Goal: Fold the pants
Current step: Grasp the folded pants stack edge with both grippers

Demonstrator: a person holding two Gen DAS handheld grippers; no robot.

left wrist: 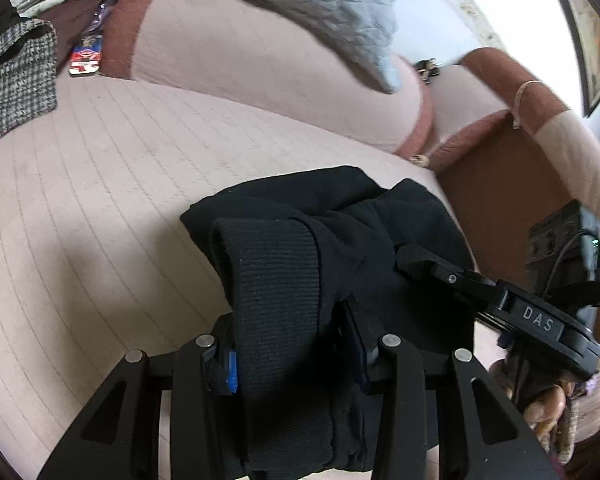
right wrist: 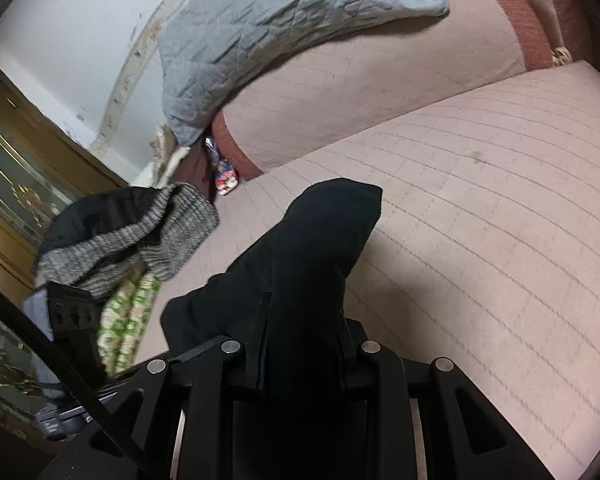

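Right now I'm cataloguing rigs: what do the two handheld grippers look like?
Both are matte black. The left gripper has angular linkage arms with triangular cutouts, round silver pivot pins, and a blue pad on one of its fingers. The right gripper, seen from the left wrist camera, bears white "DAS" lettering and a black cable behind it.

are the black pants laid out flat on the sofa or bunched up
Bunched up. The black pants hang in thick folds, clamped in the jaws of the left gripper and right gripper, above the pink sofa cushion.

Black pants [left wrist: 284,264], pink striped sofa [left wrist: 100,184], grey quilted blanket [right wrist: 252,28]
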